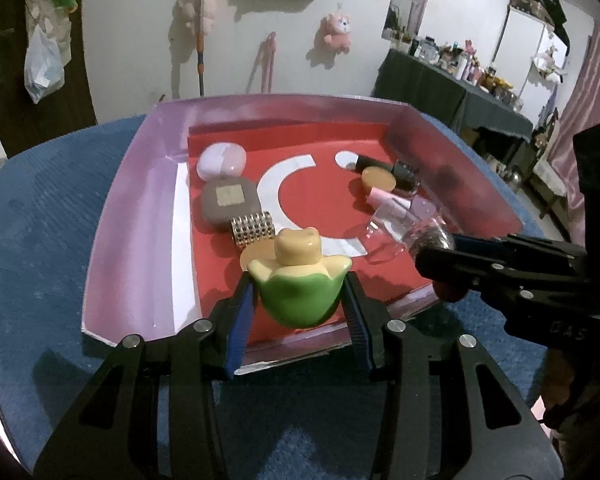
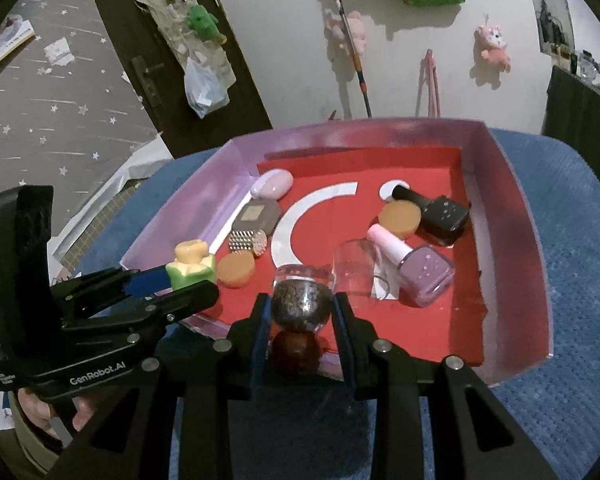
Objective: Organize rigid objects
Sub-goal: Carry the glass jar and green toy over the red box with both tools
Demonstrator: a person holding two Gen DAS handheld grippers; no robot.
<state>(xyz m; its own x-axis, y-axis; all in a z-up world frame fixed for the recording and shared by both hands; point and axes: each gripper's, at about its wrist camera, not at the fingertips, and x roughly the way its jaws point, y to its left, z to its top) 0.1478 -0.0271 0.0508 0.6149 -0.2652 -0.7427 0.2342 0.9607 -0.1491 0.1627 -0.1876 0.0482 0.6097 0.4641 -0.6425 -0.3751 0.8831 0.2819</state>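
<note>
My left gripper [image 1: 300, 300] is shut on a green and cream figure-shaped bottle [image 1: 300, 280], held over the near edge of a pink-walled tray [image 1: 140, 208] with a red floor. From the right wrist view the same bottle [image 2: 192, 268] sits at the tray's left near corner. My right gripper [image 2: 302, 312] is shut on a dark glittery round bottle [image 2: 300, 304] with a red ball [image 2: 296, 354] below it, also over the tray's near edge. In the left wrist view the right gripper [image 1: 440, 248] comes in from the right.
In the tray lie a lilac pebble case [image 2: 272, 189], a brown compact [image 2: 260, 216], a studded cylinder [image 2: 247, 242], two orange discs [image 2: 400, 218], a black polish bottle [image 2: 440, 212], a lilac polish bottle [image 2: 420, 268] and a clear cup [image 2: 354, 272]. A blue cloth [image 1: 40, 240] surrounds the tray.
</note>
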